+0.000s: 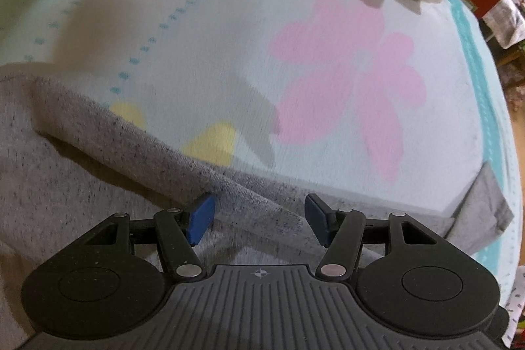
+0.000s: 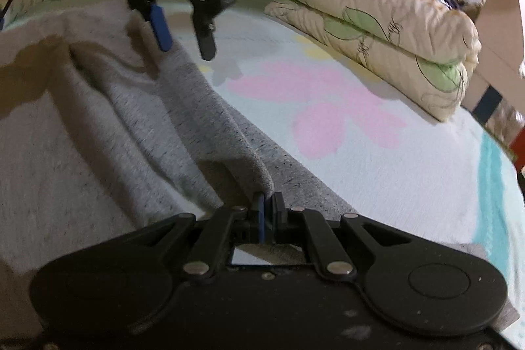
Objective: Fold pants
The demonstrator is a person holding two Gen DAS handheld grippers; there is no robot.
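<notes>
Both tools are working over a bed: the right gripper (image 2: pixel 268 202) is clenching a raised fold of the grey pants (image 2: pixel 137 120), its blue pads pressed together on the cloth, while the left gripper (image 1: pixel 259 215) is hanging released, jaws spread and nothing between them, just above a ridge of the same fabric. One bedsheet (image 1: pixel 229 38), pale mint with pink and yellow flower shapes and a teal border, is covering the mattress. One folded quilt (image 2: pixel 377 31), cream with green leaves, is lying at the far edge near wooden furniture. One pair of pants, heathered grey knit, is lying rumpled across the near side of the sheet, creased into long ridges.
</notes>
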